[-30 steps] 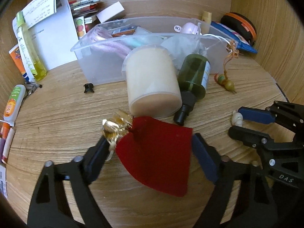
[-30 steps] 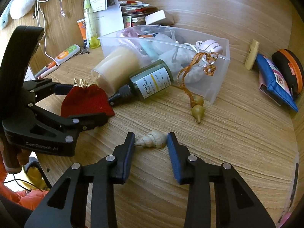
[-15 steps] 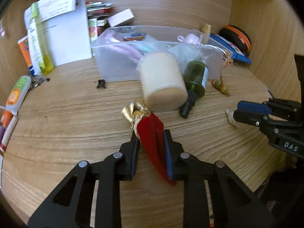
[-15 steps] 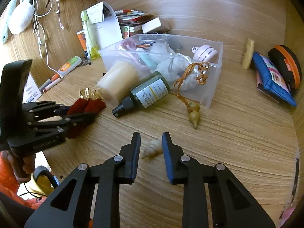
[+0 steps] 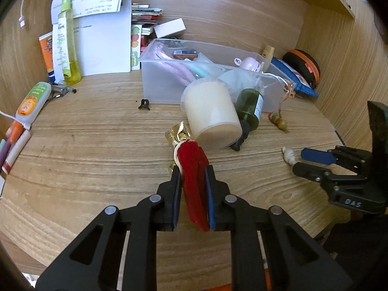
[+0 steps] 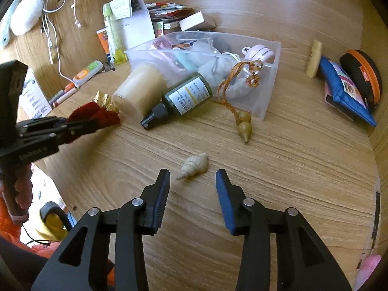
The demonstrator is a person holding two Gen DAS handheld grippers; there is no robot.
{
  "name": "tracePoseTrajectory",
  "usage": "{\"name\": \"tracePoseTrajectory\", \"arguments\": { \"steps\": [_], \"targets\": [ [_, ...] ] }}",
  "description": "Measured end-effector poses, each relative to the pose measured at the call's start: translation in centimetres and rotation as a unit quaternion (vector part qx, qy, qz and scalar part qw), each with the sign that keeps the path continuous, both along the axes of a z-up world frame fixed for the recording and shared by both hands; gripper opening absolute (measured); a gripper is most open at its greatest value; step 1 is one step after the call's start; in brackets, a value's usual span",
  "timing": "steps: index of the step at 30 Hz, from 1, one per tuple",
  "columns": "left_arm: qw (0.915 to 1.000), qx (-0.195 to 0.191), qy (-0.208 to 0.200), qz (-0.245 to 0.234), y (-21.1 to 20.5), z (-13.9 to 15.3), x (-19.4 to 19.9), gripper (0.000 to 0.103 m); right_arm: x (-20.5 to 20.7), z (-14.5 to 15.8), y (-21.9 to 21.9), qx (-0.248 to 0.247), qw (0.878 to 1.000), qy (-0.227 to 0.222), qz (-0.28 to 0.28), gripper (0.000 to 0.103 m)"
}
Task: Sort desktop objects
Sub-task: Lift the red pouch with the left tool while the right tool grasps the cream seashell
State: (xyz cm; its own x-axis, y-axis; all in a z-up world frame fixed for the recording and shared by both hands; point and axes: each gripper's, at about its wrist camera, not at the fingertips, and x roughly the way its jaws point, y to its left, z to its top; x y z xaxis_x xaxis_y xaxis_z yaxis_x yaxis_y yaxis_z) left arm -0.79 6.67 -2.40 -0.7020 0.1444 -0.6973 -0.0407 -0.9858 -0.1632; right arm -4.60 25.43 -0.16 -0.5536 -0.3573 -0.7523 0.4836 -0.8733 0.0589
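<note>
My left gripper [image 5: 192, 172] is shut on a red cloth pouch [image 5: 194, 169] with a gold top, held just above the desk; it also shows in the right wrist view [image 6: 94, 116]. My right gripper [image 6: 192, 181] is open on the desk, and a small cream seashell [image 6: 194, 166] lies just beyond its fingertips; the shell also shows in the left wrist view [image 5: 288, 154]. A clear plastic bin [image 5: 160, 89] lies tipped, with a cream jar [image 5: 211, 114], a green spray bottle [image 6: 184, 97] and a corded wooden charm [image 6: 243, 127] spilling out of it.
A yellow bottle [image 5: 66, 41], papers and tubes stand at the back left. A blue pouch [image 6: 344, 89] and an orange-rimmed black case [image 6: 363, 72] lie at the right by the wooden side wall. A small black clip [image 5: 144, 104] lies on the desk.
My left gripper closed on the red pouch and lifted it slightly. My right gripper narrowed around the shell, then opened wide and drew back; the shell lies free on the desk.
</note>
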Motion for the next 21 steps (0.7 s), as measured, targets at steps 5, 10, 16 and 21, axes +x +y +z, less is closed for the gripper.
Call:
{"name": "tracePoseTrajectory", "arguments": {
  "steps": [5,10,16,21],
  "targets": [
    [0.9998,0.01,0.019,0.003,-0.5,1.4,1.0,0.017,-1.0,-0.2,-0.6,-0.003,1.0,-0.008,-0.002,0.036],
    [0.9995,0.012,0.029,0.006,-1.0,2.3,1.1,0.017,-1.5,-0.6,-1.3,-0.002,1.0,-0.005,0.0,0.025],
    [0.999,0.029,0.032,0.015,-2.1,2.6,0.8,0.017,-1.3,-0.5,-1.1,-0.015,1.0,-0.003,0.001,0.019],
    [0.9982,0.039,0.043,0.018,-2.9,3.7,0.3,0.016,-1.6,0.3,-0.6,-0.04,0.999,-0.003,-0.002,0.019]
  ]
}}
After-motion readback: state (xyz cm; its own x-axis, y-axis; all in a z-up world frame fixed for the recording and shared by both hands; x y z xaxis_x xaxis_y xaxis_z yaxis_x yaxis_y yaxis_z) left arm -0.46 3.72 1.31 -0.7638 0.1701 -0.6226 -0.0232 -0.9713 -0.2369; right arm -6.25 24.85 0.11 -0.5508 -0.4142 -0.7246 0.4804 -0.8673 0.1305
